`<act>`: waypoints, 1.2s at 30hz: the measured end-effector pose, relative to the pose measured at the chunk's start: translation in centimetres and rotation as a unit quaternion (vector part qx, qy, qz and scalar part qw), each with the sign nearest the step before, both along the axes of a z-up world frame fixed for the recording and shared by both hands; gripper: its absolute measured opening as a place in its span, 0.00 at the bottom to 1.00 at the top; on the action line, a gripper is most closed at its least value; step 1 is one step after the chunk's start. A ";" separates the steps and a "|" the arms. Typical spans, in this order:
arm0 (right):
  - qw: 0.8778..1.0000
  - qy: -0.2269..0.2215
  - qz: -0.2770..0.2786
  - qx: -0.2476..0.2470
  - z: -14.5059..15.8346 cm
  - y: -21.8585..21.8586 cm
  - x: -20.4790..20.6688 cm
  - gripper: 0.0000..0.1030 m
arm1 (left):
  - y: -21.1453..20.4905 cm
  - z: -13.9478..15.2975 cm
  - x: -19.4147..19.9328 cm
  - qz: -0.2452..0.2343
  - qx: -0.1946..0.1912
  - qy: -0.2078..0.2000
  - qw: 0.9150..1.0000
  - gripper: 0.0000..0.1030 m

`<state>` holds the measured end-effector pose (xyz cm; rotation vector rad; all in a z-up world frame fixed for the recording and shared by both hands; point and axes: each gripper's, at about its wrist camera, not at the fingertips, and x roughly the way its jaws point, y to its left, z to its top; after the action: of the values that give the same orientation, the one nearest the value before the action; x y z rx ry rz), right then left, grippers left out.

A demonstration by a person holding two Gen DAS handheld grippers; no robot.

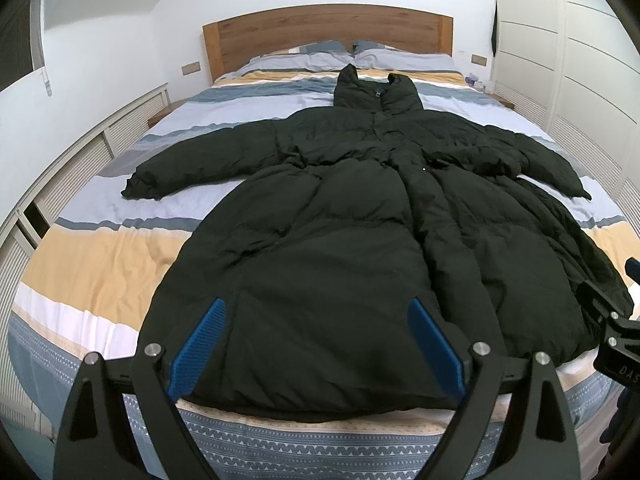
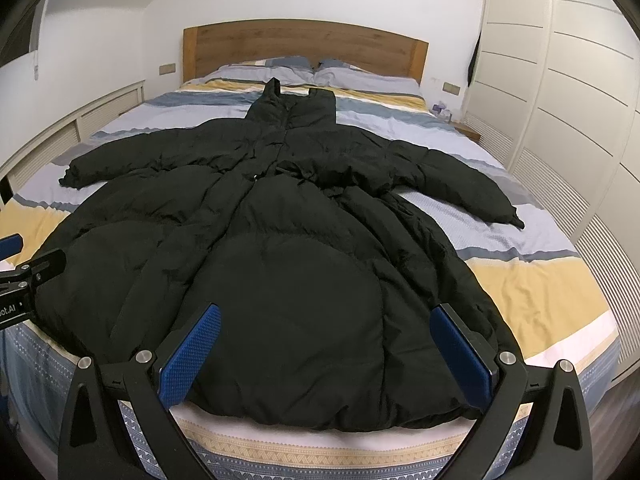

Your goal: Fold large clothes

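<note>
The left gripper [image 1: 316, 308] and right gripper [image 2: 326, 314] both hang with jaws spread wide, holding nothing, just short of the hem. Ahead of them the black puffer coat [image 1: 340, 216] lies flat on the striped bed [image 1: 92, 256], front up, sleeves outspread, hood farthest away.

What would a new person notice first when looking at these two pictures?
First, the big black padded coat, spread flat over the middle of the striped bed, sleeves out to both sides and hood toward the wooden headboard. Next, at the foot of the bed, the left claw and right claw, both open over the coat's hem.
</note>
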<state>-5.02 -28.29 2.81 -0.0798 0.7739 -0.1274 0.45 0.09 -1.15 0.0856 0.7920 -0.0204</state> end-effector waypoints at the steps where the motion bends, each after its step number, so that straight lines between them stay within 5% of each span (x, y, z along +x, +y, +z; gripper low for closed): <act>1: 1.000 0.000 0.000 0.000 0.0 0.0 0.0 0.99 | 0.0 0.0 0.0 0.000 0.000 0.000 1.000 0.90; 36: 1.000 -0.011 -0.008 -0.005 -0.7 -1.0 1.0 0.99 | 0.4 -1.4 1.4 -0.001 0.010 0.018 1.000 0.90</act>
<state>-4.07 -29.34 2.09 -0.0811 0.7512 -0.1459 1.80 0.49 -2.56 0.1041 0.8281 -0.0160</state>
